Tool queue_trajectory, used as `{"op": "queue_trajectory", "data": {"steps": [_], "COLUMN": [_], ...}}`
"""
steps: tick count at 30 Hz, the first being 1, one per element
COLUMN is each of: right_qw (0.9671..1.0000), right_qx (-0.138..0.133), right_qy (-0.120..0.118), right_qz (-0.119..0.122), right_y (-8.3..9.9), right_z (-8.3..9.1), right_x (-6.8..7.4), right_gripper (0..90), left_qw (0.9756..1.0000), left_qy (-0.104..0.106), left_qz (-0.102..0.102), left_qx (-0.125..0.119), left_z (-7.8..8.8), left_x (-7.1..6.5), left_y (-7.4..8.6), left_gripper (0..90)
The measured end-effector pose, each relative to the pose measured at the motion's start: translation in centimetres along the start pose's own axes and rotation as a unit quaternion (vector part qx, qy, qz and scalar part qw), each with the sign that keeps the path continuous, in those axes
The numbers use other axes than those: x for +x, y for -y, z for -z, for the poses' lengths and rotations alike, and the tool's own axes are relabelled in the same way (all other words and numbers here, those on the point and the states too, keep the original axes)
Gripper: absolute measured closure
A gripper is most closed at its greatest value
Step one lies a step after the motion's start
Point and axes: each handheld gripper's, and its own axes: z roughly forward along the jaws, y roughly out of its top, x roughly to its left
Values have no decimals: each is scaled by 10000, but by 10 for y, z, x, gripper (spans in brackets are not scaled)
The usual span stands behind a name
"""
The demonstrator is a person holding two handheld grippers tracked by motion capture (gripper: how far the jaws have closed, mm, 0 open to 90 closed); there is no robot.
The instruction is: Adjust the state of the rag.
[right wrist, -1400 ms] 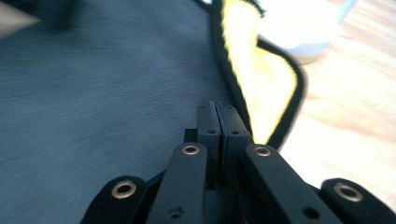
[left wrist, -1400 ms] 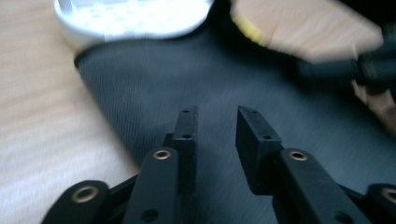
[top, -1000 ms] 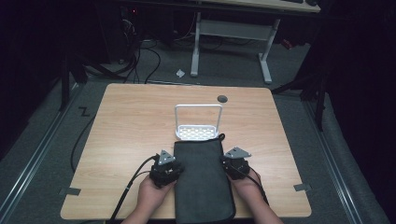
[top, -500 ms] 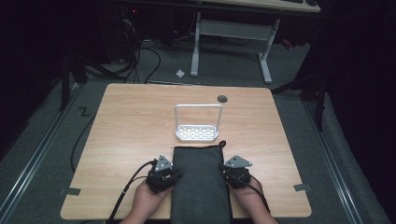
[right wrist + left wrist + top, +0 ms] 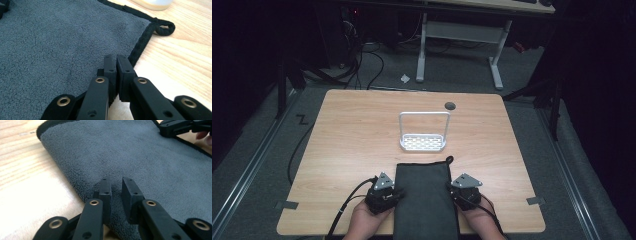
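A dark grey towel, folded into a long strip, lies on the wooden table and runs off its near edge. My left gripper is at the towel's left folded edge. Its jaws have just been closing, and a ridge of towel stands pinched between them. My right gripper is shut on the towel's right hemmed edge, its jaws almost touching. A hanging loop sticks out at the towel's far right corner. The right gripper also appears across the towel.
A white rack with a tall wire handle stands mid-table, just beyond the towel's far end. A round cable hole sits near the table's far edge. Cables and a desk frame lie on the floor beyond.
Both grippers have drawn back toward the near edge, and the towel has slid with them, away from the white rack. More of the towel now hangs off the table's front.
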Motion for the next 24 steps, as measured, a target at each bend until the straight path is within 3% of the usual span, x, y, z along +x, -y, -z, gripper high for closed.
{"op": "queue_trajectory", "data": {"steps": [6,10,13,18,24], "right_qw": [10000,9999,9999,9998,9998], "right_qx": [14,14,23,32,17], "right_qy": [-70,-123,-152,-172,-210], "right_qz": [52,33,-14,-25,-13], "right_y": [4,4,4,3,3], "right_z": [6,6,6,5,5], "right_x": [4,3,3,2,1], "right_gripper": [864,855,853,852,849], "left_qw": [10000,9999,9999,9975,9944], "left_qy": [11,131,-7,-381,-405], "left_qz": [-55,79,47,386,879], "left_qx": [12,-13,-152,-451,-415], "left_z": [3,5,9,8,-13], "left_x": [-5,-1,5,31,51], "left_y": [4,2,-2,-14,-29], "left_gripper": [785,748,705,583,487]}}
